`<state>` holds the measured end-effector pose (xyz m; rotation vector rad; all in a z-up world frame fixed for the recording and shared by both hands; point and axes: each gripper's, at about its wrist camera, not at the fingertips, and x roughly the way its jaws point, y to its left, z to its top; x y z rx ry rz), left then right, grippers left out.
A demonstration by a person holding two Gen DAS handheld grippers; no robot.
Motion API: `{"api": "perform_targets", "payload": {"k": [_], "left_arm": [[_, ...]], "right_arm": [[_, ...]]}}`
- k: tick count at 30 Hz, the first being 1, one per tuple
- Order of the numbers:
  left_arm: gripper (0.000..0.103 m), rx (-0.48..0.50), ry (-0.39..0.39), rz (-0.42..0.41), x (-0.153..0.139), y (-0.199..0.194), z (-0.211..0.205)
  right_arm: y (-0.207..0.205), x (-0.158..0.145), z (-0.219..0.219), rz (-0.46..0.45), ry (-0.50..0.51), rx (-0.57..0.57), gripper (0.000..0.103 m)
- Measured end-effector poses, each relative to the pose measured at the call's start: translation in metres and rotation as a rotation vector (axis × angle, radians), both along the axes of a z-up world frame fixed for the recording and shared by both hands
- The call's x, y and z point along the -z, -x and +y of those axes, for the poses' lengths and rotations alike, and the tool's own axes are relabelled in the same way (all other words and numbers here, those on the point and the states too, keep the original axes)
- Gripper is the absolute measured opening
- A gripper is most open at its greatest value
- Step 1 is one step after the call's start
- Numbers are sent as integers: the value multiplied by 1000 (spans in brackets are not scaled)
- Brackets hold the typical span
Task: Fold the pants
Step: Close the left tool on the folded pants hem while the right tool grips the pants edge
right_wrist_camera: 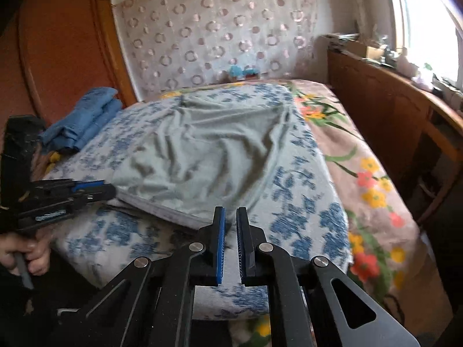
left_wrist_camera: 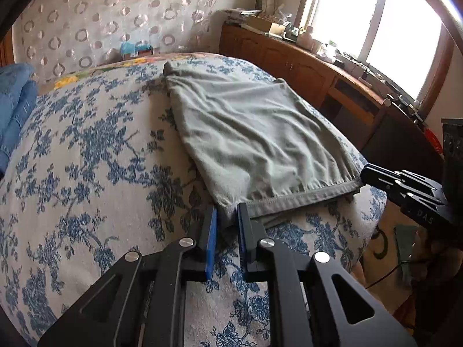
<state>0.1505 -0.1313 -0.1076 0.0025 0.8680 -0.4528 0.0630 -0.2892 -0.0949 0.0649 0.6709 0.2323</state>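
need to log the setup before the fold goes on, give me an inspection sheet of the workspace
surface: bed under a blue floral cover, a brighter flowered blanket showing at its far and window-side edges
job's things: grey-green pants lying flat but wrinkled, waistband hem toward the near edge
clutter: folded blue cloth near the headboard; a small blue item at the far end of the bed
grippers: left gripper shut on the hem's left corner; right gripper closed at the hem's right corner, cloth between the pads
cables: a dark cord on the floor beside the bed
surroundings: wooden cabinet crowded with small items under a bright window; patterned wall; wooden headboard
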Motion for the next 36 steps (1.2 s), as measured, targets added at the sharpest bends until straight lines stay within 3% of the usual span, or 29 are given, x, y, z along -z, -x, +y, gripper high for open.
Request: {"api": "perform_targets", "payload": {"k": [1,3,7,15,19,25,33,36], "left_arm": [[14,0,-1,1,0,0,0],[14,3,-6,5,1,-1,0],[14,8,-12,7,0,-1,0],[17,0,-4,28,1,-5,0],[26,-9,17,48,1,-9,2],[28,-5,26,59,1,-13,-1],[29,7,26,49,1,-17,-7],[29,15,20,39,2,-19,-8]], "right_arm": [[0,2,0,8,-11,6,24],[0,4,-3,15,-38,27,32],[-3,6,-3,25,-67,22,36],[-14,7,8,42,-13,20,36],[-17,6,7,49,-30,7,36],[-19,7,9,47,-21,-9,35],[-23,9,7,53,-41,-27,30],[-25,11,4,64,-98,-36,22]]}}
